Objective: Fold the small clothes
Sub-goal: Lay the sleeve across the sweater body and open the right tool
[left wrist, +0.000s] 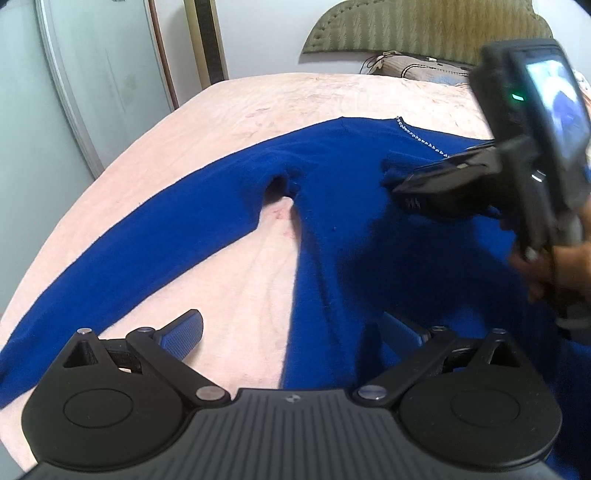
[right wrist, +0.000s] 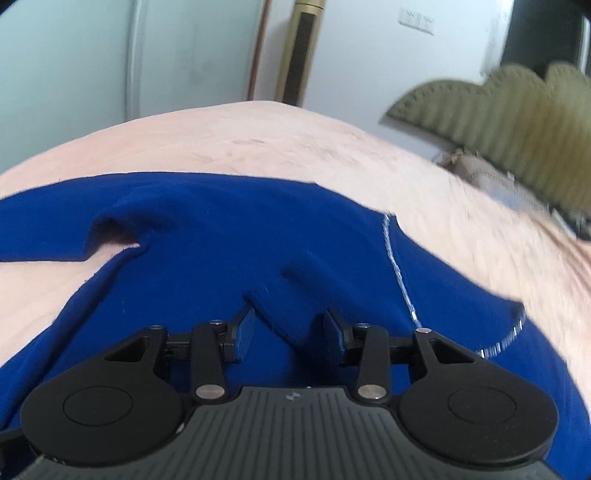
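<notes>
Nearest in the left wrist view, the left gripper (left wrist: 291, 332) hangs with its blue-padded fingers spread wide, one over bare bedspread, the other over the body of the blue knitted long-sleeved sweater (left wrist: 332, 206), gripping nothing; likely parked by the hem side, ready for the fold. In its own view the right gripper (right wrist: 290, 326) is low over the sweater's chest, fingers part-open with a raised ridge of knit between them; the pads do not visibly pinch the cloth, so it reads as released rather than clenched, though blur makes that a judgement. The sweater lies spread flat near the front edge of the pink quilted bedspread (left wrist: 229, 110), one sleeve stretched toward the bed's left edge, probably laid out so sleeves fold in first. The beaded neckline trim (left wrist: 421, 139) sits farther back. The other sleeve and the hem are cut off or hidden behind the gripper bodies. A hand (left wrist: 554, 266) is partly visible at the frame edge. Farthest, an olive padded headboard (left wrist: 424, 29); the pillow below it is hard to make out.
</notes>
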